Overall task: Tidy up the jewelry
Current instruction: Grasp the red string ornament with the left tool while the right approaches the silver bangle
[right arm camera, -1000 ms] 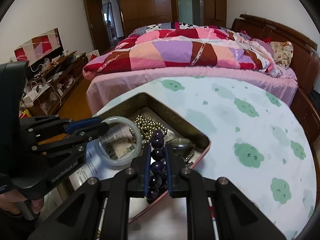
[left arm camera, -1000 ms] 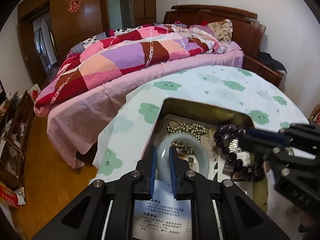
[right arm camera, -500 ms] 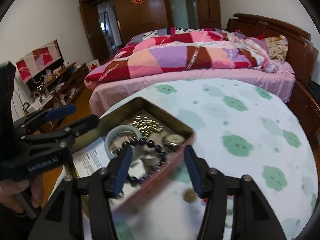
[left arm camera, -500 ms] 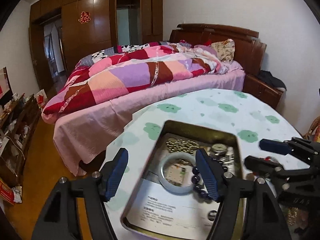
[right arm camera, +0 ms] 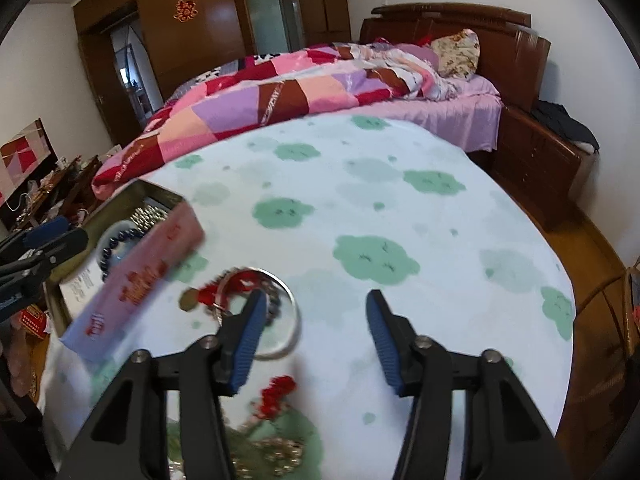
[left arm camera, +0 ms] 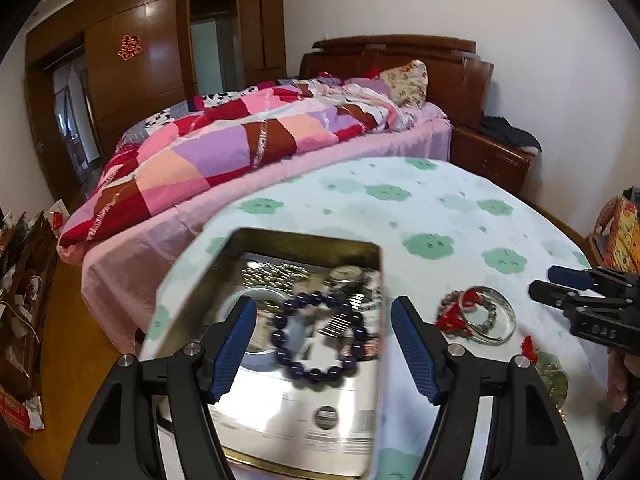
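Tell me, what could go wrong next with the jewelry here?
The silver bangle is tangled with red cord and a beaded bracelet, so lifting one may drag the rest. The tin sits near the table edge; a nudge from the left hand-held gripper might tip it off.

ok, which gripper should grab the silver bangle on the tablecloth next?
Right gripper, probably: its open fingers hang right by the silver bangle with red tassel. The left gripper, also open, hangs over the rectangular metal tin.
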